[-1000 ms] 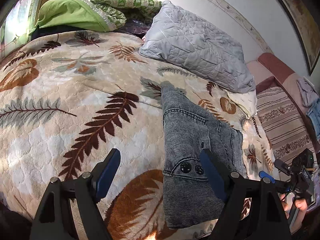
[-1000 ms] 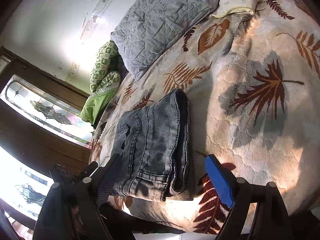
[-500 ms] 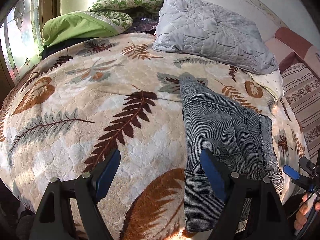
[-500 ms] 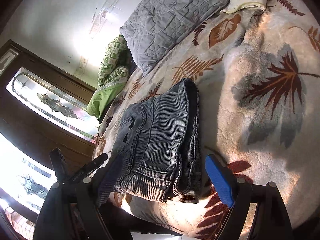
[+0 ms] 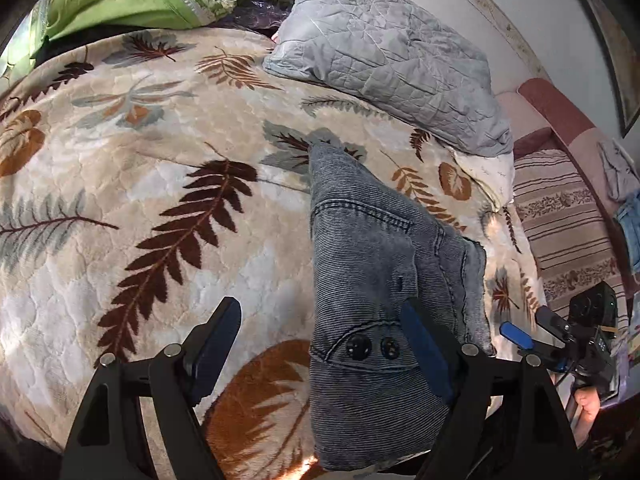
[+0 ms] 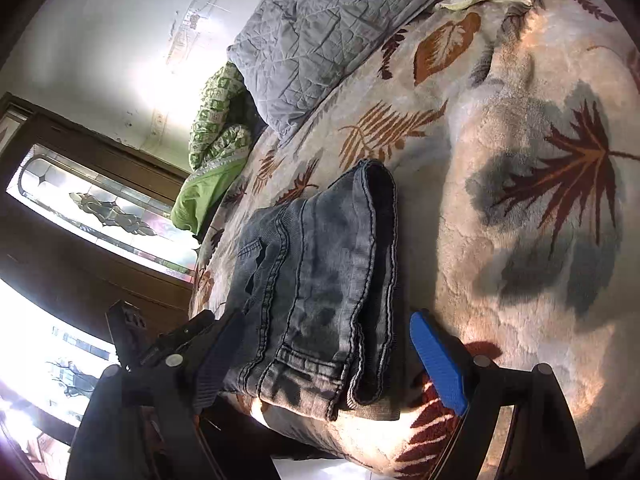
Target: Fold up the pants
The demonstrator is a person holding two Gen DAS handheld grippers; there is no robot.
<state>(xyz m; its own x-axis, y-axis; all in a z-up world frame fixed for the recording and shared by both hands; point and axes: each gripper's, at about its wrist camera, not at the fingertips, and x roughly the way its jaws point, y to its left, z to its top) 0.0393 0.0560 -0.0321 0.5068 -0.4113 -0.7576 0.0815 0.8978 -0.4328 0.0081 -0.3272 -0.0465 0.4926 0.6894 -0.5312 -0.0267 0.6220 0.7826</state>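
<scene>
Nearest the lens in the left wrist view, the left gripper (image 5: 320, 344), black-armed with blue pads, stands wide open and holds nothing; its right-hand pad overlaps the edge of the folded grey-black denim pants (image 5: 372, 292), while its other pad hangs over the bare blanket. The pants lie in a narrow folded bundle running from the bottom centre of the frame up to mid-frame, with two dark buttons near the lower end. They rest on the cream plush blanket with brown and grey leaf prints (image 5: 160, 200), which fills most of the frame. At the lower right edge the right gripper (image 5: 536, 328) shows, with fingers of the person's hand (image 5: 586, 406) behind it.

In the right wrist view, the right gripper (image 6: 328, 356) is likewise spread wide and empty, its pads straddling the near end of the pants (image 6: 320, 280) at bottom centre without pressing on them; the stacked hems face the lens. The blanket (image 6: 500, 220) spreads to the right.

Further back, a quilted grey pillow (image 5: 392, 60) lies at the upper centre of the left view, and a green patterned quilt roll (image 5: 132, 0) fills the upper left corner.
</scene>
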